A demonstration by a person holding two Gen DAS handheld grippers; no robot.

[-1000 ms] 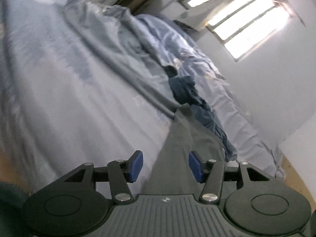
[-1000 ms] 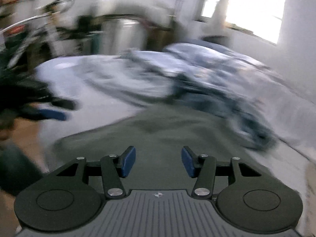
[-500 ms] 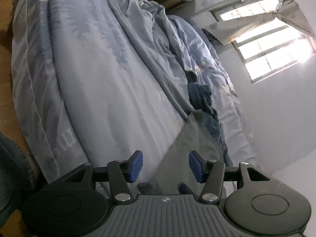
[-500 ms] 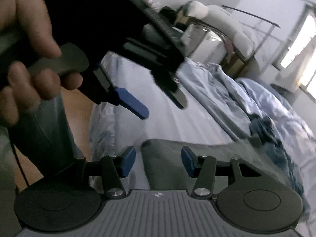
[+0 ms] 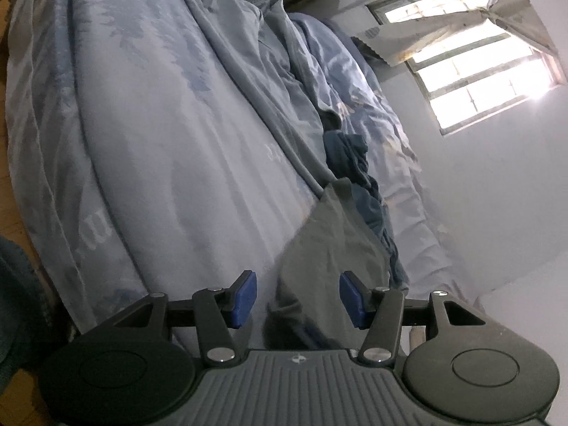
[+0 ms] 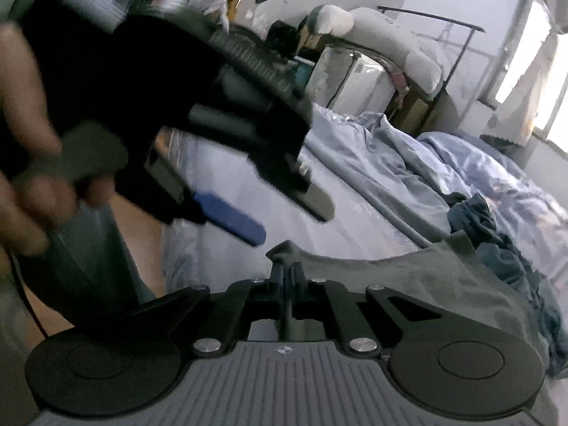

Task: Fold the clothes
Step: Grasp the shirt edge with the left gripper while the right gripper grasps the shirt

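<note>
A grey garment [image 5: 333, 248] lies on the bed with a dark blue garment [image 5: 355, 163] behind it. My left gripper [image 5: 298, 296] is open, its blue pads on either side of the grey garment's near corner, not closed on it. In the right wrist view my right gripper [image 6: 285, 266] is shut on the near corner of the grey garment [image 6: 408, 277], which bunches up above the jaws. The left gripper [image 6: 241, 220] shows there, blurred, just up and left, held by a hand.
A light blue bedsheet [image 5: 170, 149] covers the bed, with a rumpled blue duvet [image 6: 390, 163] and the dark blue garment [image 6: 475, 220] at the far side. A window [image 5: 472, 67] is in the wall beyond. Furniture and bags [image 6: 355, 74] stand behind the bed.
My right gripper has closed on the grey garment's corner; it was open half a second ago. The left gripper has come nearer the garment's corner and stays open.
</note>
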